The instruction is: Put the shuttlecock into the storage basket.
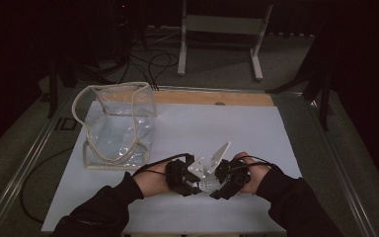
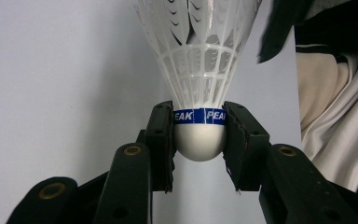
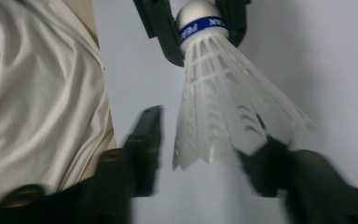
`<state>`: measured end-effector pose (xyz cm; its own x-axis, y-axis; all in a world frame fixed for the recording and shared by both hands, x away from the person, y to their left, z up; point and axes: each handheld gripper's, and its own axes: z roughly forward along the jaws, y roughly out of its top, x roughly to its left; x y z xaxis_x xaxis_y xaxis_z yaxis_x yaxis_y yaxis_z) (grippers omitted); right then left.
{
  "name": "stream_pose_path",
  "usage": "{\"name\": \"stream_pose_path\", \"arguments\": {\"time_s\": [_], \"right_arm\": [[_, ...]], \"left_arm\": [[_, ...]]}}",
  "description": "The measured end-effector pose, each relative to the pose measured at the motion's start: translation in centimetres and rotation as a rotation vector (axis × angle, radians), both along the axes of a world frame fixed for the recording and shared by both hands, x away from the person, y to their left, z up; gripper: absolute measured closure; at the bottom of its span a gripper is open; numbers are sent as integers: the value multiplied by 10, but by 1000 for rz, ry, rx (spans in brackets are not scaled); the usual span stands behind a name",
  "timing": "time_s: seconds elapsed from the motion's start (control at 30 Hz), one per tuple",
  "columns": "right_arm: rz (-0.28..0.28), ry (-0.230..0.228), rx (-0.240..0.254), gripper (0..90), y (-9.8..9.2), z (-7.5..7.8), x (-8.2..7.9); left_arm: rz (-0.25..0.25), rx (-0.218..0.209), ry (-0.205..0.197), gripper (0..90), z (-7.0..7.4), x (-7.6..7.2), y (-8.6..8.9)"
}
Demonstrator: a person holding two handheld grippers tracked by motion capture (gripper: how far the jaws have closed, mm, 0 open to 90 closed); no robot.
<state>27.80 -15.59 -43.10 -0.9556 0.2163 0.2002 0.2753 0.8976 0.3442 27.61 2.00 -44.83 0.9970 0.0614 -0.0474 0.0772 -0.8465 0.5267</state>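
A white plastic shuttlecock [image 2: 200, 70] with a blue band round its white cork is held by the cork in my left gripper [image 2: 199, 140], which is shut on it. In the right gripper view the shuttlecock [image 3: 223, 107] hangs skirt-first toward the camera. My right gripper [image 3: 205, 154] stands open, one blurred jaw on either side of the skirt's rim. The left gripper [image 3: 198, 18] shows at the top of that view. In the high view both grippers, left [image 1: 182, 177] and right [image 1: 229, 177], meet nose to nose over the near middle of the white board [image 1: 202, 128], with the shuttlecock [image 1: 207, 185] between them.
A clear plastic bag [image 1: 118, 123] with a pale trim stands open on the board's far left. A wooden strip [image 1: 212, 98] runs along the back edge. A white stand [image 1: 222, 29] and cables lie on the floor beyond. The person's light garment [image 3: 37, 93] is close behind the grippers.
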Motion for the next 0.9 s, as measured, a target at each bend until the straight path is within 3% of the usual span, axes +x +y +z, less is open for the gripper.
{"name": "stream_pose_path", "arguments": {"time_s": [0.13, 0.33, 0.5, 0.6, 0.9], "right_arm": [[-36, -9, 43, 290, -6, 2, 2], [-64, -10, 81, 144, -14, 3, 6], [-87, -38, 104, 121, -23, 3, 6], [-95, -51, 143, 105, -29, 4, 6], [-125, -98, 223, 102, -45, 4, 5]], "left_arm": [[9, 8, 2, 666, 1, 2, 2], [42, -1, 8, 666, 4, 5, 7], [64, 14, 20, 666, 6, 8, 11], [76, 24, 30, 666, 9, 9, 14], [71, 27, 55, 667, 18, 10, 22]]}}
